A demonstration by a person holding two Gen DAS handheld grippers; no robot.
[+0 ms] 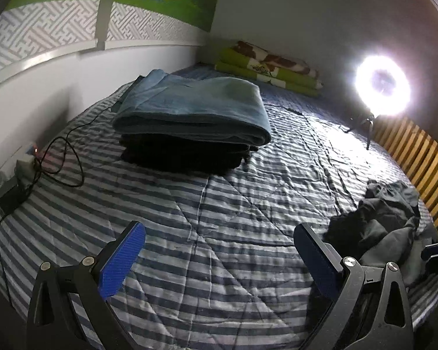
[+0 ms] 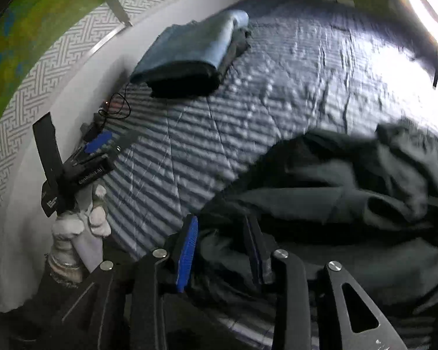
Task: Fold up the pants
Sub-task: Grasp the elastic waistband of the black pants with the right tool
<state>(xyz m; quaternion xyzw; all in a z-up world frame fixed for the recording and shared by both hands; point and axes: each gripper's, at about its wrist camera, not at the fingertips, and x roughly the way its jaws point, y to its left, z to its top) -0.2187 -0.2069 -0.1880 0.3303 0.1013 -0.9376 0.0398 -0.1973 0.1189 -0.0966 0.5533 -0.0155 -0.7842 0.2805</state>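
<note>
Crumpled dark grey pants lie in a heap at the right side of the striped quilt. In the right wrist view the pants fill the lower right, blurred. My right gripper is shut on a thick bunch of their near edge, with fabric between the blue pads. My left gripper hovers open over bare quilt, well left of the pants, holding nothing. It shows again as the left gripper in a gloved hand by the wall.
A stack of folded clothes, blue on top and black below, sits mid-bed near the wall. Cables and a charger lie at the left edge. A folded green blanket is at the far end, beside a bright ring light. Wooden slats show beyond the quilt at the right.
</note>
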